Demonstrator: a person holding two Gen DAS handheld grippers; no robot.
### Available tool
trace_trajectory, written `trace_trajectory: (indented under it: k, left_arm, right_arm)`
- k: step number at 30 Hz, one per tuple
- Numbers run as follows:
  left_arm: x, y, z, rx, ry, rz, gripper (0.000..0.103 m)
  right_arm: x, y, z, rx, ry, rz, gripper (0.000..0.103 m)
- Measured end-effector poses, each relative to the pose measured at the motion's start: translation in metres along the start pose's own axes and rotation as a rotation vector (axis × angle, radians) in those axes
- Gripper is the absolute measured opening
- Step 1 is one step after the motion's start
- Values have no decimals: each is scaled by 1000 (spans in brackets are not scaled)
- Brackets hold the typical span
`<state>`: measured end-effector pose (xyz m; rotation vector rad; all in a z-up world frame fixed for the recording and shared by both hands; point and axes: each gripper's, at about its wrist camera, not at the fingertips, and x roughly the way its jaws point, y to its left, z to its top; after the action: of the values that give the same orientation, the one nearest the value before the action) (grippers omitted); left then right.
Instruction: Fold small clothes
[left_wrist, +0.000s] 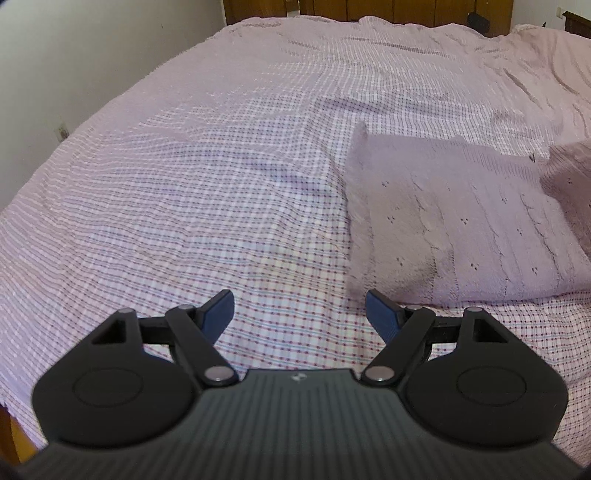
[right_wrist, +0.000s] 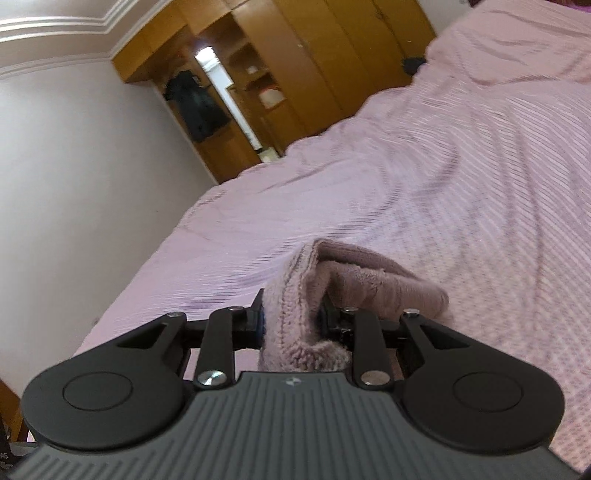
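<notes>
Clamped between the narrow-set jaws of the right gripper (right_wrist: 291, 325) is a bunched fold of the pink knit garment (right_wrist: 354, 284), which rises ahead of the fingers and drapes to their right, lifted off the checked bedspread (right_wrist: 461, 184). In the left wrist view, the left gripper (left_wrist: 300, 314) hovers low over the bedspread with jaws wide and nothing between them. The garment's flat portion (left_wrist: 461, 221) lies ahead and to the right of these jaws, its near corner just beside the right fingertip (left_wrist: 382, 314), its left edge running away from the camera. The left gripper is judged nearer that free edge. Bare bedspread extends left and beyond, giving room to spread the fold.
</notes>
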<state>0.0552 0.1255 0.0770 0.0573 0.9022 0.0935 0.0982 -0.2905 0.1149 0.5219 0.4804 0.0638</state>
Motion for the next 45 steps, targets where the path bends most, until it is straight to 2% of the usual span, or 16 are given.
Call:
trace_trajectory:
  k: [10, 14, 20, 26, 29, 30, 33, 37, 42, 45]
  left_arm:
    - [3, 28, 3, -31, -13, 12, 79]
    - [3, 36, -1, -29, -18, 7, 79]
    - [8, 48, -6, -29, -17, 22, 79]
    - [13, 62, -8, -56, -10, 23, 79]
    - [13, 65, -7, -61, -19, 17, 79]
    - [12, 65, -6, -64, -22, 14, 79]
    - [10, 63, -2, -76, -36, -8, 79]
    - [7, 57, 4, -78, -61, -41, 79]
    - [8, 44, 10, -87, -82, -87, 79]
    - [10, 36, 16, -100, -98, -135, 79]
  right_arm:
    - [26, 94, -8, -48, -4, 112, 27]
    - [38, 141, -31, -143, 17, 149, 27]
    - [72, 191, -91, -298, 115, 156, 27]
    - [106, 203, -140, -369, 230, 152, 29]
    - [108, 204, -154, -383, 249, 162, 36]
    - [105, 205, -157, -378, 245, 172, 42]
    - [99, 198, -153, -352, 237, 208, 54]
    - [82, 192, -145, -323, 226, 231, 59]
    - [45, 177, -133, -265, 202, 177, 68]
    - [27, 163, -127, -225, 171, 142, 70]
